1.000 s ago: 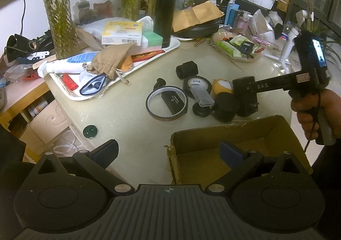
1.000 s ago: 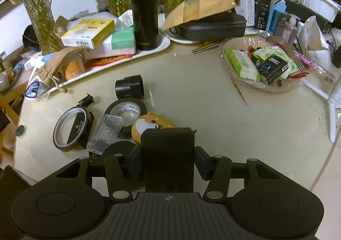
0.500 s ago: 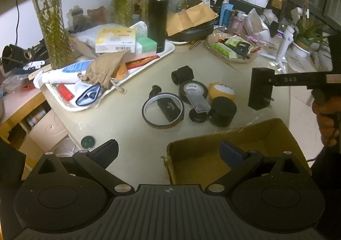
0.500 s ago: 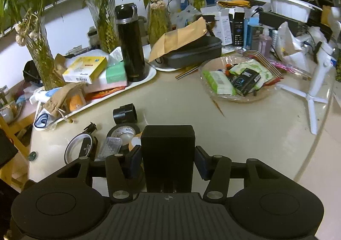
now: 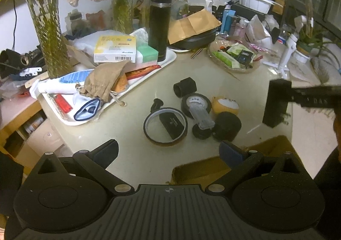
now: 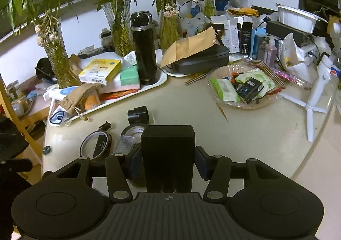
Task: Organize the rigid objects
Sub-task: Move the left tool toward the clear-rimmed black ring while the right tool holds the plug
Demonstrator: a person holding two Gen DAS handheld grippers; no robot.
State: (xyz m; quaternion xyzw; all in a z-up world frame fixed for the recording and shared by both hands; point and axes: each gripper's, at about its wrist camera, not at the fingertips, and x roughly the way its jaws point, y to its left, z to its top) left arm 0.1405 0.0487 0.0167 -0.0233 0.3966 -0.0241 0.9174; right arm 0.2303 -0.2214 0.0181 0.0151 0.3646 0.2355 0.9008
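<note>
My right gripper [image 6: 168, 160] is shut on a black rectangular block [image 6: 168, 150] and holds it in the air above the table; the block also shows in the left wrist view [image 5: 277, 103], up at the right over the table edge. My left gripper [image 5: 168, 150] is open and empty, just above the near edge of a cardboard box [image 5: 213, 170]. On the table lie a thin tape ring [image 5: 165, 125] around a small black case, a black tape roll [image 5: 196, 102], a clear plastic piece [image 5: 201, 116], a black cylinder [image 5: 228, 125], a black sleeve [image 5: 184, 87] and a yellow bear-faced thing [image 5: 224, 104].
A white tray [image 5: 149, 75] with boxes, a pouch and a black flask [image 5: 158, 24] fills the back left. A glass dish of packets [image 5: 234, 57] and a white tripod [image 6: 315, 99] stand at the right. Vases of bamboo line the back.
My right gripper has lifted the black block off the table and carried it up and to the right. My left gripper has pulled back slightly; it stays open.
</note>
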